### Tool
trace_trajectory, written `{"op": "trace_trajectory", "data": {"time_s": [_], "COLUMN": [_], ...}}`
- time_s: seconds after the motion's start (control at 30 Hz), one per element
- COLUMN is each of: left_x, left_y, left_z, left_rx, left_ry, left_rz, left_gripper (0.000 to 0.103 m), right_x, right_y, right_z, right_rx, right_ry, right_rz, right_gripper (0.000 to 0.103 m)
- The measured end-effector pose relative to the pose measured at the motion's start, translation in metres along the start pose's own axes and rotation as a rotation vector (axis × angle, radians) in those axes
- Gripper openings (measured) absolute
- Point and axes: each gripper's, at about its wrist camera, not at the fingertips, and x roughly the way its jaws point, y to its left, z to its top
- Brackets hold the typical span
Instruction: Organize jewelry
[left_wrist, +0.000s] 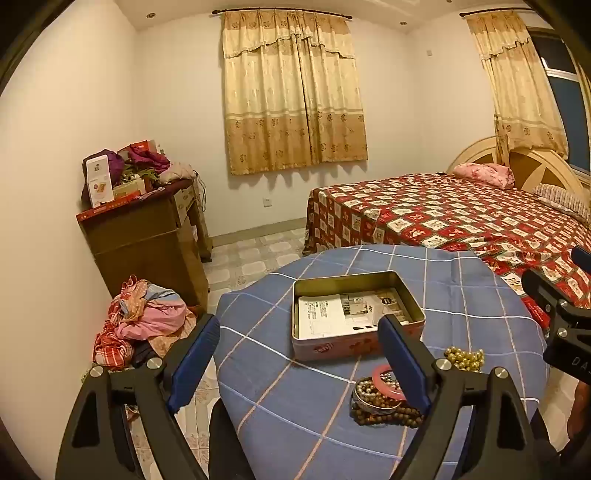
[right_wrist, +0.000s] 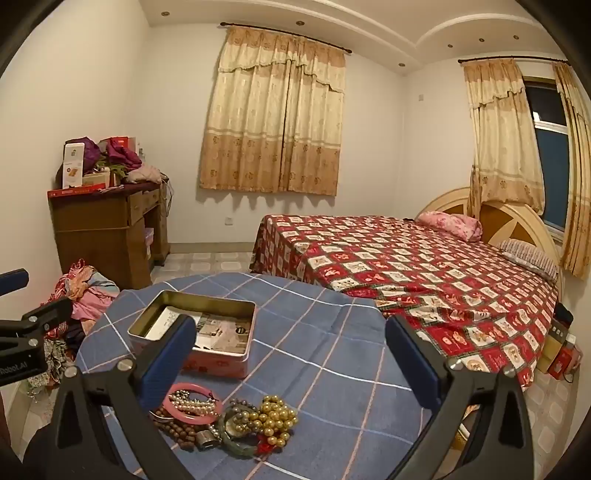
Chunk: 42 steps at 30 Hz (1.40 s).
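Observation:
An open rectangular tin (left_wrist: 347, 278) with printed papers in it stands in the middle of a round table under a blue checked cloth (left_wrist: 280, 413). Near the front edge lies a heap of jewelry (right_wrist: 221, 421): a pink bangle (right_wrist: 195, 402), gold beads (right_wrist: 275, 413), brown wooden beads (right_wrist: 177, 430) and a green bangle (right_wrist: 236, 443). My left gripper (left_wrist: 298, 321) hovers open, its right pad partly hiding the jewelry heap (left_wrist: 380, 398). My right gripper (right_wrist: 291, 323) is open above the cloth, with the tin (right_wrist: 210, 300) behind its left pad. Neither holds anything.
A bed with a red patterned cover (right_wrist: 424, 273) runs along the table's far right side. A wooden desk piled with clutter (left_wrist: 147, 229) stands at the back left. Below it, a heap of clothes (left_wrist: 144, 325) lies on the tiled floor beside the table.

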Motion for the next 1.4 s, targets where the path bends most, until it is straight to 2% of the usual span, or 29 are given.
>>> {"op": "trace_trajectory", "data": {"time_s": [1.4], "left_x": [0.002], "left_y": [0.008], "left_z": [0.002], "left_rx": [-0.001], "left_ry": [-0.001], "left_rz": [0.059], "left_gripper": [0.087], "right_x": [0.001], "right_y": [-0.013], "right_z": [-0.003], "right_rx": [0.0], "right_ry": [0.017], "right_rz": [-0.011], "right_gripper": [0.103]}}
